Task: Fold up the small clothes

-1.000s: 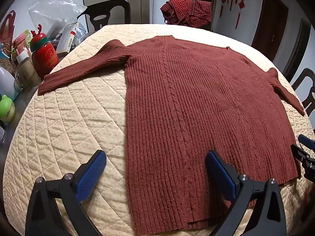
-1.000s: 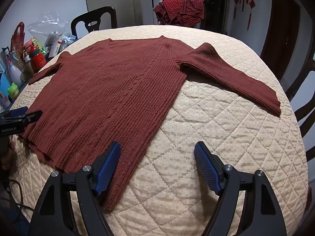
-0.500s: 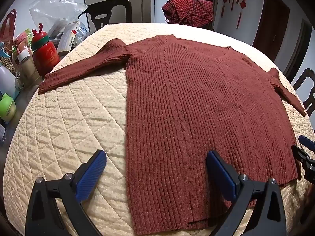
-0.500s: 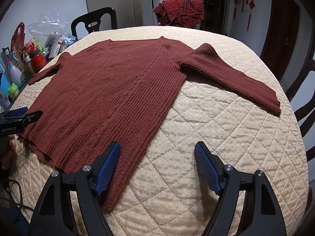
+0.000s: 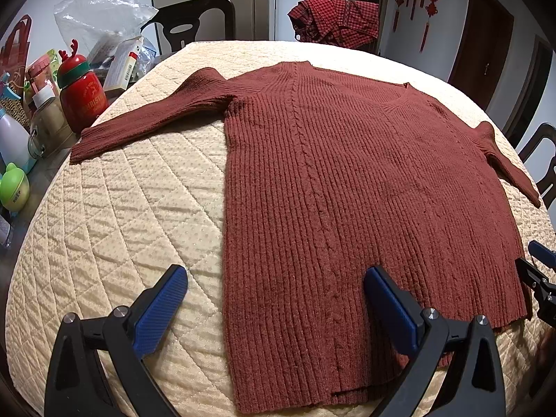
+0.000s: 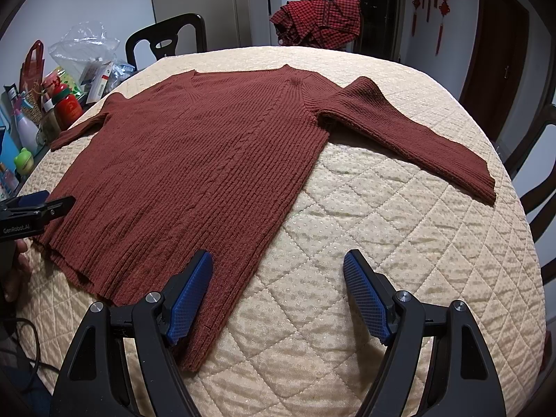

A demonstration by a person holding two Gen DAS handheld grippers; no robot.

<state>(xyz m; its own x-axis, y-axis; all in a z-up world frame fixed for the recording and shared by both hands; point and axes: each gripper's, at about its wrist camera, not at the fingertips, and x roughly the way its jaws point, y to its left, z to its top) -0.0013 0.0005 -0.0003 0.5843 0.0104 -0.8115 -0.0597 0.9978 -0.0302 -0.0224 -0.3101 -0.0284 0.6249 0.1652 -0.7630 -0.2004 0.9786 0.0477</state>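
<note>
A rust-red ribbed knit sweater (image 5: pixel 347 191) (image 6: pixel 194 173) lies flat and spread out on a cream quilted table cover (image 5: pixel 121 215) (image 6: pixel 382 215), both sleeves stretched sideways. My left gripper (image 5: pixel 274 292) hovers open over the sweater's near left hem corner, one blue pad over the quilt, the other over the knit. Over the opposite hem corner my right gripper (image 6: pixel 278 285) is open too, its left pad above the sweater's edge. Neither holds anything. Each gripper shows at the edge of the other's view.
Bottles, a red reindeer flask (image 5: pixel 81 93), boxes and a plastic bag (image 5: pixel 100 17) crowd the table's left side. A red checked garment (image 5: pixel 337 21) hangs over a far chair. Dark chairs (image 6: pixel 166 38) ring the table. A hand (image 6: pixel 14 274) is at the left edge.
Both grippers have shifted very slightly; the sweater lies as before and the jaws stay open.
</note>
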